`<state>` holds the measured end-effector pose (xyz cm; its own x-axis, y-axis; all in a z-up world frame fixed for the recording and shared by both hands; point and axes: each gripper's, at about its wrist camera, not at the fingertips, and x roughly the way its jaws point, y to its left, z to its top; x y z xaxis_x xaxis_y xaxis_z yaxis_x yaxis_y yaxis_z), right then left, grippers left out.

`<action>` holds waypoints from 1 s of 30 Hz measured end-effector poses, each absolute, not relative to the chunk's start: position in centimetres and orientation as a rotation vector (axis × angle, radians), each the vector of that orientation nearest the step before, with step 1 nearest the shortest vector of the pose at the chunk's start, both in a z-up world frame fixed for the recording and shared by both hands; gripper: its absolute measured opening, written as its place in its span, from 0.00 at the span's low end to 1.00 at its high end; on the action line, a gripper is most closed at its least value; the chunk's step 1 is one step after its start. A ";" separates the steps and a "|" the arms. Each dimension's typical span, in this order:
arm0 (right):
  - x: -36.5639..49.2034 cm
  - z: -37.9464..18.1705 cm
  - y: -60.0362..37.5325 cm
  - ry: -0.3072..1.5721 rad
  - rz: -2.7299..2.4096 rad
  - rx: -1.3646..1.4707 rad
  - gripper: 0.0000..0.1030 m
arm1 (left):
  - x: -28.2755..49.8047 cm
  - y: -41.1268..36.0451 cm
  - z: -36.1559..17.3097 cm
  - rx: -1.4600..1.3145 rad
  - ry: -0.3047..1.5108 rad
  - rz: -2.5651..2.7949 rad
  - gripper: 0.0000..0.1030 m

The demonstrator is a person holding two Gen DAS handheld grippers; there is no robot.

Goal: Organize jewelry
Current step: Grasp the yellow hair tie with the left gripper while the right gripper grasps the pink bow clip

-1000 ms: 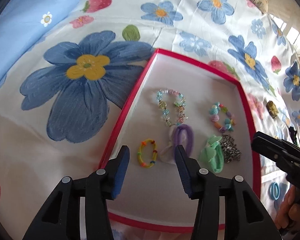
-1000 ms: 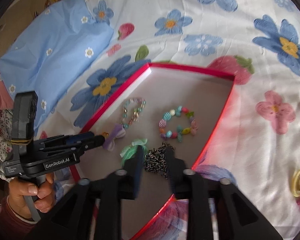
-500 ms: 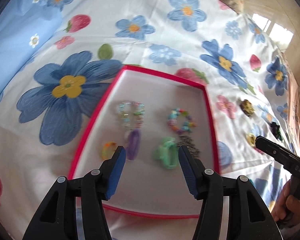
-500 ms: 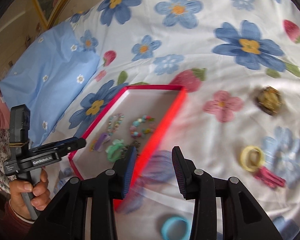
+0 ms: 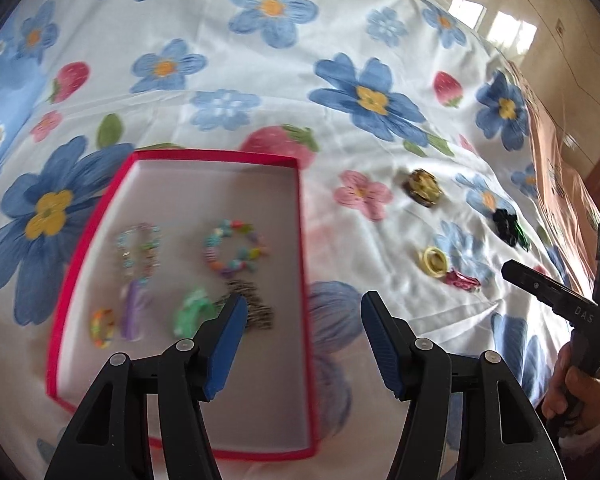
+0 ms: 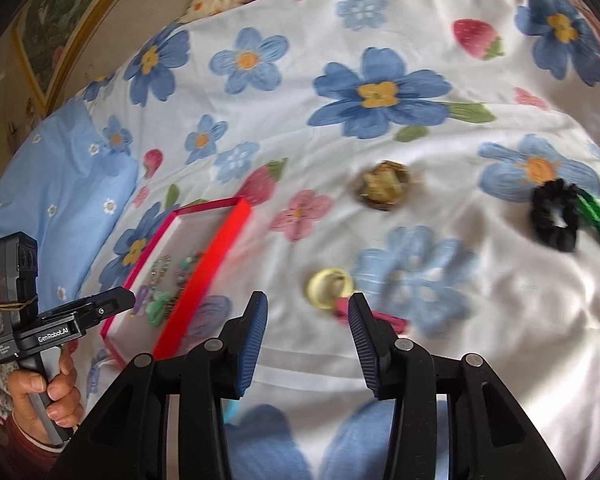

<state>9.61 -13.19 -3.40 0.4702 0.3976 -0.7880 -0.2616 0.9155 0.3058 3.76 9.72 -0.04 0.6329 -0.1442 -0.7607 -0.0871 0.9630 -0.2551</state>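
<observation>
A shallow red-rimmed cardboard tray (image 5: pixel 300 240) lies on a bed covered by a white sheet printed with blue flowers and strawberries (image 5: pixel 340 32). Inside the tray, somewhat blurred, sit a pastel beaded bracelet (image 5: pixel 138 254), a bright multicoloured beaded bracelet (image 5: pixel 234 252), a small rainbow ring-shaped band (image 5: pixel 102 328), a purple hair tie (image 5: pixel 134 312), a mint green hair tie (image 5: pixel 190 314) and a dark metal chain (image 5: pixel 254 304), each apart from the rim. The left tool (image 5: pixel 302 344) hangs above the tray's right edge, its blue-padded jaws parted with nothing between them; they have just been opening. The right tool (image 6: pixel 308 342) hovers over the sheet to the right of the tray, its jaws likewise spread and empty, and they too have just been opening. Just beyond its tips lie a pale yellow ring-shaped band (image 6: pixel 330 286) touching a pink clip (image 6: pixel 388 320). Farther off rest a brown and gold bracelet (image 6: pixel 384 186) and a black scrunchie (image 6: pixel 554 220) beside a green braided cord (image 6: pixel 594 216). A hand (image 6: pixel 46 398) grips the left tool's handle.
</observation>
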 end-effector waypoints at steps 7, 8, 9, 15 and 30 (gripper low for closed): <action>10.0 -4.5 -15.5 1.030 0.390 0.076 0.45 | 7.8 6.7 -1.2 -0.245 0.930 -0.084 0.57; 10.2 -4.7 -15.5 1.036 0.399 0.060 0.46 | 8.3 6.3 -1.3 -0.240 0.935 -0.093 0.57; 10.2 -4.8 -15.6 1.040 0.406 0.051 0.49 | 9.0 5.7 -1.5 -0.234 0.942 -0.102 0.57; 11.0 -6.0 -14.6 1.073 0.477 -0.042 0.53 | 13.2 3.0 -3.2 -0.196 0.989 -0.163 0.56; 11.9 -9.4 -12.6 1.135 0.571 -0.195 0.51 | 21.0 -1.9 -7.9 -0.119 1.076 -0.266 0.43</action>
